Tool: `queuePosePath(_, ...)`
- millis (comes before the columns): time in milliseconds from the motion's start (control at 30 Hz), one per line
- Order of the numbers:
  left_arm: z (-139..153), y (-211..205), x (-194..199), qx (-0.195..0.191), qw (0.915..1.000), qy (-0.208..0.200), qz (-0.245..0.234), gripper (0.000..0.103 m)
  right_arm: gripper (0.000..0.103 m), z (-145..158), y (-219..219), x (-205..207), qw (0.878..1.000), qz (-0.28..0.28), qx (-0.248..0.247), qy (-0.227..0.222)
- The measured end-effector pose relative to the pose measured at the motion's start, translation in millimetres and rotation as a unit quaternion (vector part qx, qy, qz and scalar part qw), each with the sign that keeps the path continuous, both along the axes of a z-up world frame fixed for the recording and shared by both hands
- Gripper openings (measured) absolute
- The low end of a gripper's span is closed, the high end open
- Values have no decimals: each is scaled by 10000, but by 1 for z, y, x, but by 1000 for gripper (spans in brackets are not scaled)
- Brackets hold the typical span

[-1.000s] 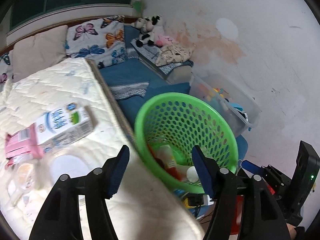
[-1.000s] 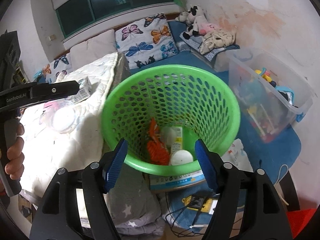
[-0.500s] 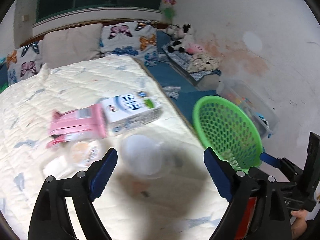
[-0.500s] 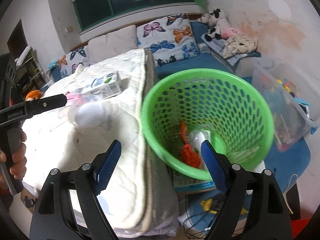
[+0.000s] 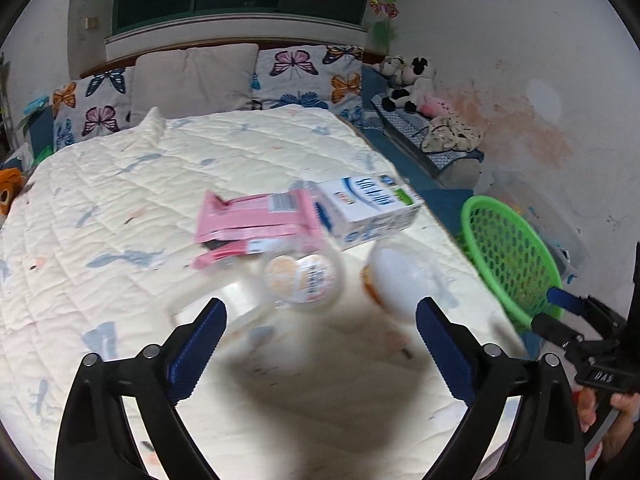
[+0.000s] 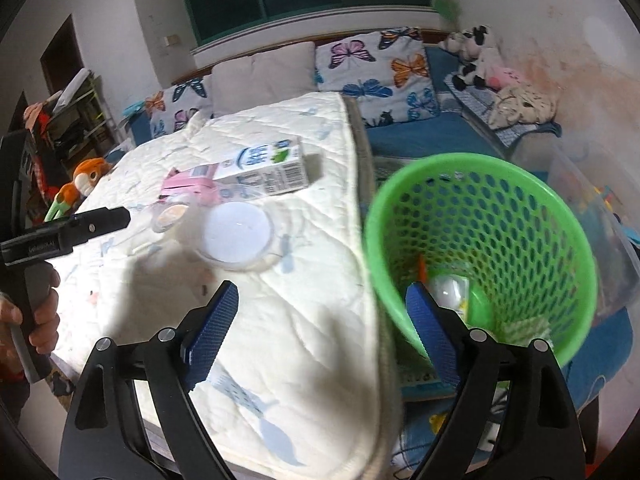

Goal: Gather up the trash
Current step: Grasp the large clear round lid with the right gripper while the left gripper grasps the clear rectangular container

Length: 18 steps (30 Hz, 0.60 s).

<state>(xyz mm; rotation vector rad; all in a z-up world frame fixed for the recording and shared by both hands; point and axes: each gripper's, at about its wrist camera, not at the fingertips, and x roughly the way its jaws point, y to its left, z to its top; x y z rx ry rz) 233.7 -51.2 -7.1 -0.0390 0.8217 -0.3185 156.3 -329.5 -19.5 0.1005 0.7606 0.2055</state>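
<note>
You see a cream quilted bed cover point(image 5: 168, 184) flecked with pale blue and orange marks. On it lie a pink packet point(image 5: 256, 216), a white carton point(image 5: 372, 208) with blue lettering and a green patch, and a clear cup point(image 5: 304, 280) with a peach-and-white label. The basket point(image 6: 480, 240) is bright green with round holes. Butterfly pillows point(image 5: 312, 76) show purple, orange and blue. Your fingers point(image 5: 200, 340) carry blue ribbed pads.
</note>
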Motion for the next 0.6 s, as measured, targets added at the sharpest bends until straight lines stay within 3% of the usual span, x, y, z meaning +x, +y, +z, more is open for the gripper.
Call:
queuePosePath(333, -20, 42, 1, 246, 9995, 178, 86, 94, 90, -13, 54, 38, 9976, 633, 162, 210)
queuePosePath(600, -31, 64, 10, 448, 9987, 210, -147, 96, 90, -26, 79, 71, 9950, 861, 191, 458)
